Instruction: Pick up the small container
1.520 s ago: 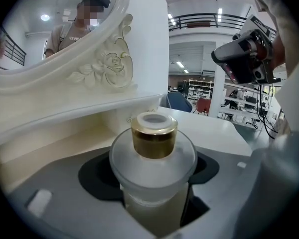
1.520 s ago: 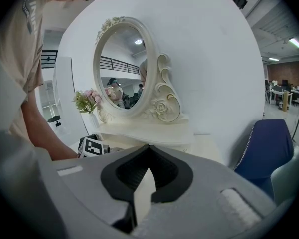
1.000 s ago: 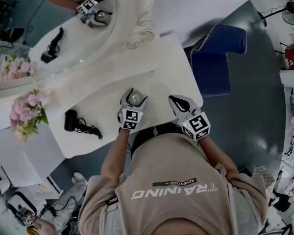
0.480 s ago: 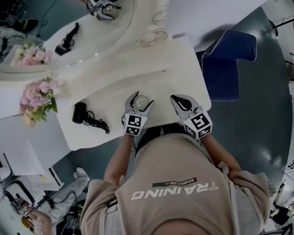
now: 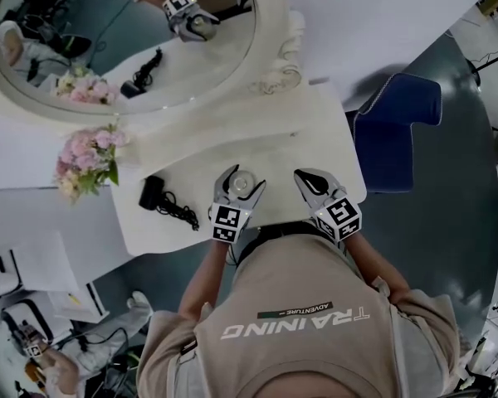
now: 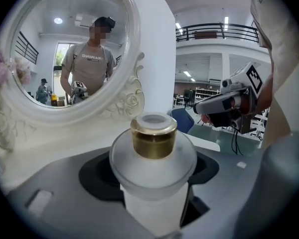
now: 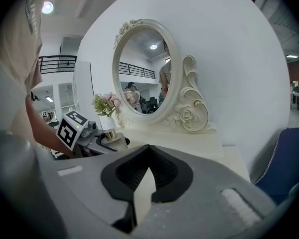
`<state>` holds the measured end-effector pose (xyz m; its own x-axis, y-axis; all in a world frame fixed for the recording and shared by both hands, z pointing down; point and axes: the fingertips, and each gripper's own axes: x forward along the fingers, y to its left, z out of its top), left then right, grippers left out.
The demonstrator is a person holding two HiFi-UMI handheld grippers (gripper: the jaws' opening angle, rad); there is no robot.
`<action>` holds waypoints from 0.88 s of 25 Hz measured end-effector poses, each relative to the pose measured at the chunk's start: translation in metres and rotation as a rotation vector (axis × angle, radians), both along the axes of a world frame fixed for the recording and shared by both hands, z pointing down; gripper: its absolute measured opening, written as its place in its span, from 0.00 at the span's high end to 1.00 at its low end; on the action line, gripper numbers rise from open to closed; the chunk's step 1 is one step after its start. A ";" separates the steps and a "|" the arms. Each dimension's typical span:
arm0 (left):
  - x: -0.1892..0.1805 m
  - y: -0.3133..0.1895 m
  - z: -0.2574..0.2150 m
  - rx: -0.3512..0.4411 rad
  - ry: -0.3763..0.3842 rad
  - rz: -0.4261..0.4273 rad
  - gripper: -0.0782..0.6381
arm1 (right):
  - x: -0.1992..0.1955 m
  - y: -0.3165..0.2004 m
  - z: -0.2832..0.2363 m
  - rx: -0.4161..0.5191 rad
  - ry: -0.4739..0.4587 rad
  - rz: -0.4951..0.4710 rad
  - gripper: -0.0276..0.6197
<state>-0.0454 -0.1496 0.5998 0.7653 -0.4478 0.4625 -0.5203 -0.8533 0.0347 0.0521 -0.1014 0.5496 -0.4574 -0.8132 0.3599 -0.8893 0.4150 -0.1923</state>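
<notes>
- The small container [image 6: 153, 158] was a squat jar of frosted, milky glass with rounded shoulders, a brushed gold collar round its neck and a pale cap on top.
- Its walls were too cloudy to show whether anything was inside.
- The left gripper [image 5: 243, 178] grasped the small container, one jaw pressed against each side of the body below the shoulders, with the jar upright.
- In the head view the jar sat just left of the frame's centre, over the near edge of the white dressing table [image 5: 315, 131].
- In the right gripper view it showed small at the middle left.
- The right gripper [image 5: 305, 177] was clenched with nothing in it, its jaw tips meeting. It was just right of the left one, over the same table edge.
- Pink flowers [image 5: 87, 152] stood at the left of the table. The right gripper view showed them in a pale vase [image 7: 105, 119].
- An oval mirror [image 5: 133, 56] in an ornate white frame filled the upper left of the head view.
- A black corded device [image 5: 153, 193] lay on the table between the flowers and the left gripper.
</notes>
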 end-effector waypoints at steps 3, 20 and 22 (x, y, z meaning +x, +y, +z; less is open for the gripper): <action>-0.004 -0.002 -0.016 -0.003 0.016 -0.004 0.39 | -0.004 -0.001 -0.004 0.011 0.006 -0.013 0.95; -0.032 -0.004 -0.077 0.058 -0.005 -0.029 0.39 | -0.018 -0.016 -0.032 0.082 0.067 -0.123 0.95; -0.034 -0.004 -0.084 0.068 -0.005 -0.034 0.39 | -0.020 -0.019 -0.039 0.099 0.072 -0.128 0.95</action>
